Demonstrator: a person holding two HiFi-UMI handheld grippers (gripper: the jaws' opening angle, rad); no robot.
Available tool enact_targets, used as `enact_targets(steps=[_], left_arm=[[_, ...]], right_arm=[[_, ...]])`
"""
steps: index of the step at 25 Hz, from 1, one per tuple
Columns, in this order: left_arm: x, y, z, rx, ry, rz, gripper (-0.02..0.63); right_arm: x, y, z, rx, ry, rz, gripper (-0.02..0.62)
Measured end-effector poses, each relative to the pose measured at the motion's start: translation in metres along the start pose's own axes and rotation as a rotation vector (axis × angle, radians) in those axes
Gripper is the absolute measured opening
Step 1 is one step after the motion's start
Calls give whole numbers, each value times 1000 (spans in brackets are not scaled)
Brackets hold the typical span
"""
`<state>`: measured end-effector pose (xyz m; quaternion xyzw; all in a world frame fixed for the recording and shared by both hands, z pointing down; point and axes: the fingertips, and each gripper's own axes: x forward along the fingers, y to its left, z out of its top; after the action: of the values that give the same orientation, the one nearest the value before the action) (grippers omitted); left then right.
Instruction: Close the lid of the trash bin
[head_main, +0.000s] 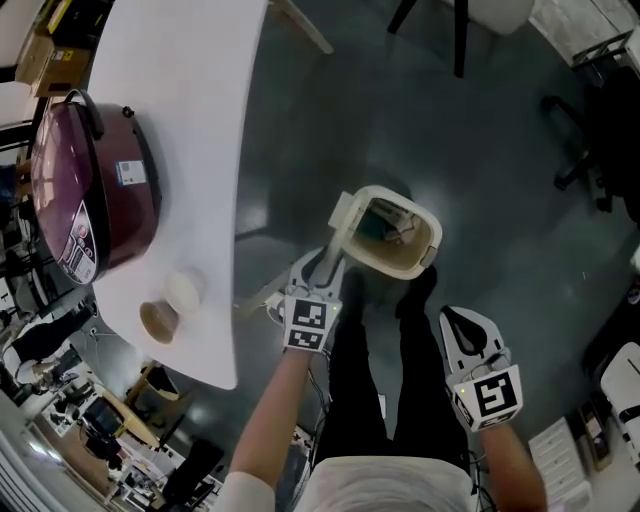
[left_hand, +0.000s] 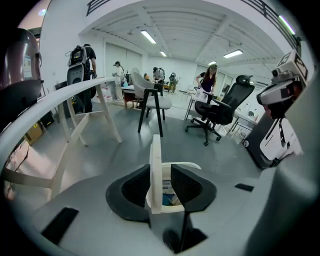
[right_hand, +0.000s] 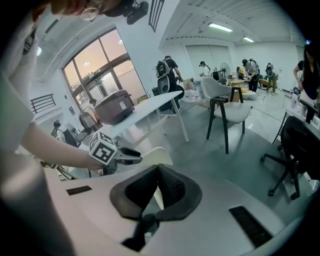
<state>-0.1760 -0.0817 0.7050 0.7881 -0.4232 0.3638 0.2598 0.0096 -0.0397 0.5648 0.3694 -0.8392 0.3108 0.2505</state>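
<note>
Nearest, the right tongs (right_hand: 157, 170) were closed and empty. Further, the left tongs (left_hand: 161, 175) stood open around the upright lid (left_hand: 155, 155) of the trash bin (head_main: 398, 268) on the floor (head_main: 330, 130). Pushed off-centre, the lid could slip out, or the light bin could tip.

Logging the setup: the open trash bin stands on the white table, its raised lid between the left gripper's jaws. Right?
Not quite: the head view shows the trash bin on the floor beside the table. Its raised lid is between the jaws of the left gripper.
</note>
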Motion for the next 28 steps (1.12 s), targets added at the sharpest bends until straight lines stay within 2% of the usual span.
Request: enact_targets(steps=[6, 16, 28], left_arm=[[20, -9, -11, 24, 11, -1, 135], [34, -74, -17, 68, 15, -80, 130], [66, -131, -42, 100, 48, -146, 129]], right_arm=[[10, -12, -22, 29, -6, 6, 12], [3, -39, -51, 94, -13, -16, 12], [-5, -63, -111, 192, 7, -45, 12]])
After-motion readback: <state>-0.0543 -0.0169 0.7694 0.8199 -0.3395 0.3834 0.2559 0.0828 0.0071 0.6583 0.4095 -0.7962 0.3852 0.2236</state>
